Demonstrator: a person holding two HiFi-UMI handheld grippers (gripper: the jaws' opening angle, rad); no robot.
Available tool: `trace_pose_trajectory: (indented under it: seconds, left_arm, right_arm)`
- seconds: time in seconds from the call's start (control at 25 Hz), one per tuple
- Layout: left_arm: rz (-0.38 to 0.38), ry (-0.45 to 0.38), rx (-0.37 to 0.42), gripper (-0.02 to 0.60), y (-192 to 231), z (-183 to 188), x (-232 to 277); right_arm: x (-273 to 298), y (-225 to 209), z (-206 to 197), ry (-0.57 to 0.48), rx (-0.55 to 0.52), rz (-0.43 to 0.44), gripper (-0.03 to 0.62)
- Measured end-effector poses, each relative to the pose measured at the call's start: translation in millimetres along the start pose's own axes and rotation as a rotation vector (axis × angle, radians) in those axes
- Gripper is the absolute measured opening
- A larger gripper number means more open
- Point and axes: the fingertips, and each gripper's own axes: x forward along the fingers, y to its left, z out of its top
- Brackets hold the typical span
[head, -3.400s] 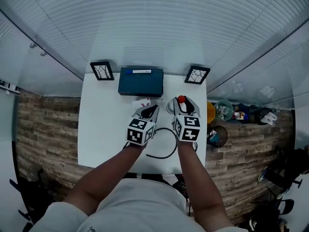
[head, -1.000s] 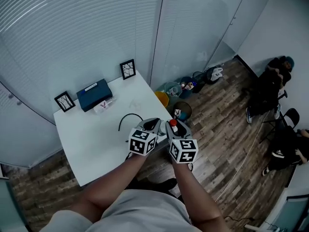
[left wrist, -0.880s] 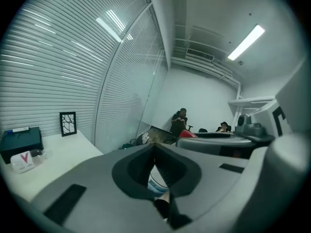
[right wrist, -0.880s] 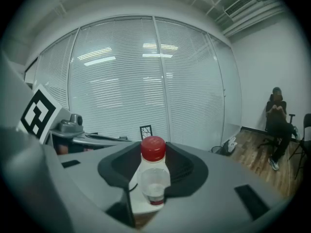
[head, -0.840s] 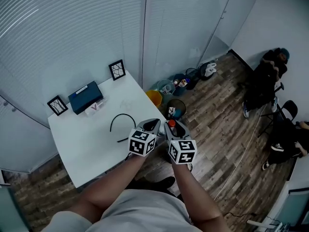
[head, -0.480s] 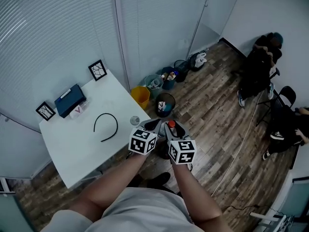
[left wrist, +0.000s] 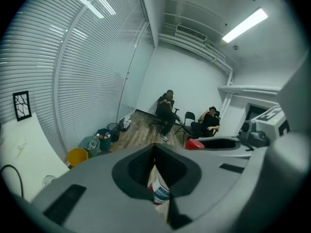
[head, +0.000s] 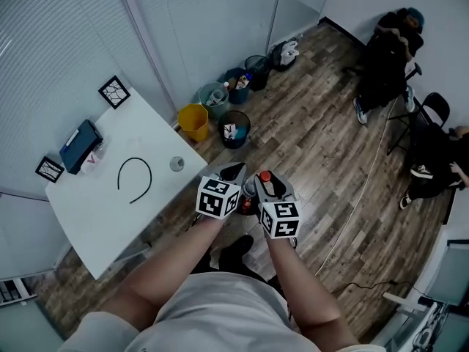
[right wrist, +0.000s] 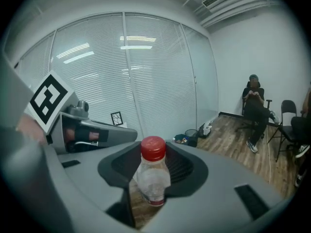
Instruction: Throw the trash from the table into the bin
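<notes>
My right gripper (head: 268, 182) is shut on a clear plastic bottle (right wrist: 153, 176) with a red cap (head: 264, 176), held upright. Beside it, my left gripper (head: 235, 173) has its jaws nearly together on a small piece of trash striped red, white and blue (left wrist: 161, 194); most of it is hidden. Both grippers hang over the wooden floor, off the white table's (head: 110, 218) near corner. Beyond them, against the glass wall, stand a dark bin (head: 234, 129) with trash in it and a yellow bin (head: 193, 121).
On the table lie a black curved cable (head: 135, 180), a small round lid (head: 176, 164), a blue box (head: 79, 144) with a wrapper beside it, and two framed pictures (head: 114, 92). More bins (head: 214, 95) line the wall. People sit on chairs (head: 392, 50) at the far right.
Both grippers have swung away from the table and out over the floor, keeping the bottle and the striped piece. The table has slid to the left of the view and the bins lie ahead.
</notes>
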Motion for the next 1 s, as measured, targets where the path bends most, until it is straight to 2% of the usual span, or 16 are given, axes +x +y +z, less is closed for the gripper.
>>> trace_pose_trajectory:
  seconds: [0.16, 0.36, 0.6, 0.72, 0.88, 1.0]
  left_arm:
    - [-0.019, 0.049, -0.008, -0.003, 9.1, -18.8, 22.0]
    - [-0.079, 0.111, 0.016, -0.003, 16.3, -45.1, 51.1]
    - [-0.12, 0.191, 0.017, -0.003, 14.8, -86.8, 91.5]
    - [-0.132, 0.222, 0.03, -0.003, 18.0, -104.0, 109.6]
    - [-0.132, 0.263, 0.01, -0.003, 24.6, -130.8, 128.3]
    - [-0.115, 0.278, 0.006, -0.003, 37.6, -149.6, 140.8]
  right_arm:
    - [9.0, -16.3, -19.5, 0.025, 0.02, -0.035, 0.16]
    - [26.2, -29.9, -42.6, 0.04, 0.036, -0.099, 0.16]
    - [44.5, -61.4, -77.8, 0.062, 0.106, -0.149, 0.16]
    - [57.9, -75.9, -96.3, 0.085, 0.133, -0.156, 0.16]
    - [75.7, -93.1, -129.1, 0.12, 0.214, -0.168, 0.16]
    - [91.7, -98.1, -154.0, 0.141, 0.207, -0.159, 0.16]
